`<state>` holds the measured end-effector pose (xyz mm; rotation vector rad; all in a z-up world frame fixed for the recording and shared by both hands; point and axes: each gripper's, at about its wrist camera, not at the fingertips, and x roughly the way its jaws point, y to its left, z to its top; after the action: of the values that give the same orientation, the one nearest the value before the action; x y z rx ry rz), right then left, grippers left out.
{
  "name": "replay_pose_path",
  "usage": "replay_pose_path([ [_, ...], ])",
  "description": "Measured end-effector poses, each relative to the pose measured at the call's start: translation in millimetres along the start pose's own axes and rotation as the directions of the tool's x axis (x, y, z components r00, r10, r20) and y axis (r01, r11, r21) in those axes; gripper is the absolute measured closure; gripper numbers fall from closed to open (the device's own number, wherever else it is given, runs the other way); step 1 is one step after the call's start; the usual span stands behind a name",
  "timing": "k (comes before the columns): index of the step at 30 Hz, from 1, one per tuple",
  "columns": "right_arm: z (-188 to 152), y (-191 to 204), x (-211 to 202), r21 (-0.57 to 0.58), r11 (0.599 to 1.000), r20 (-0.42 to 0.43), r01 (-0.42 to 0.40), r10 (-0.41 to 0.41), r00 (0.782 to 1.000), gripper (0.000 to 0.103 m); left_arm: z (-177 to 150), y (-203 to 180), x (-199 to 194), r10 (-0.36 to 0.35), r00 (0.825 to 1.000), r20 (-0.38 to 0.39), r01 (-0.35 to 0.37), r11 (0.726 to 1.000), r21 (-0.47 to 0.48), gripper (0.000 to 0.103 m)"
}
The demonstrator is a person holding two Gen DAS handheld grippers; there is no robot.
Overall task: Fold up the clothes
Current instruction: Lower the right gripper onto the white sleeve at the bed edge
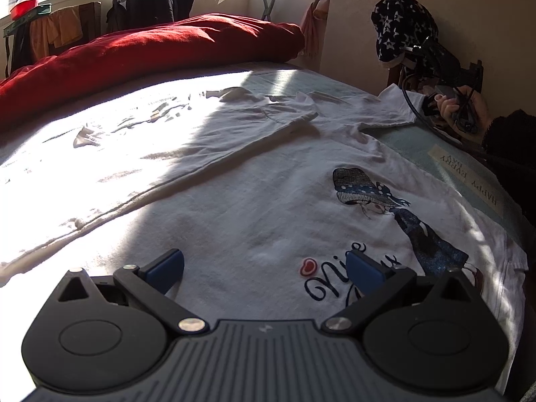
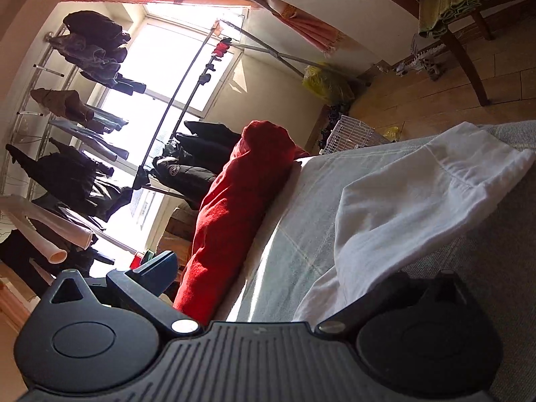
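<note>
Left tongs (image 1: 264, 273) agape over T-shirt (image 1: 268, 201); label (image 1: 469, 181) "HAPPY EVERY DAY"

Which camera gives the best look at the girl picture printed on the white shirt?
The left wrist view: the girl print lies unobstructed on the white shirt. The right wrist view shows only a plain sleeve of it, no print.

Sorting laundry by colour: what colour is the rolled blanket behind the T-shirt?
Deep red blanket, plain, clearest in the left wrist view.
</note>
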<state>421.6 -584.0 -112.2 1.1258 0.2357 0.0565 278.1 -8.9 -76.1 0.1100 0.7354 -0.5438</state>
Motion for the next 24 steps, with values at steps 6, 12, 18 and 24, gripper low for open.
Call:
replay_pose_path([
  [6, -19.3, 43.2, 9.0, -0.025, 0.999, -0.102, -0.037, 0.035, 0.994, 0.0, 11.2, 9.8, -17.9, 0.03, 0.999, -0.018, -0.029, 0.999, 0.028, 0.001],
  [12, -43.5, 88.9, 16.2, -0.079, 0.995, -0.183, -0.06, 0.045, 0.982, 0.0, 11.3, 16.0, -32.4, 0.063, 0.998, 0.024, -0.064, 0.996, 0.061, 0.001],
  [18, -72.8, 124.8, 29.9, -0.099, 0.992, -0.258, -0.08, 0.052, 0.965, 0.0, 8.7, 15.5, -37.8, 0.064, 0.998, 0.016, -0.065, 0.992, 0.11, 0.001],
  [24, -110.4, 161.7, 54.0, -0.149, 0.982, -0.353, -0.113, 0.054, 0.934, 0.0, 5.1, 14.8, -43.6, 0.023, 1.0, 0.0, -0.023, 0.991, 0.131, 0.001],
])
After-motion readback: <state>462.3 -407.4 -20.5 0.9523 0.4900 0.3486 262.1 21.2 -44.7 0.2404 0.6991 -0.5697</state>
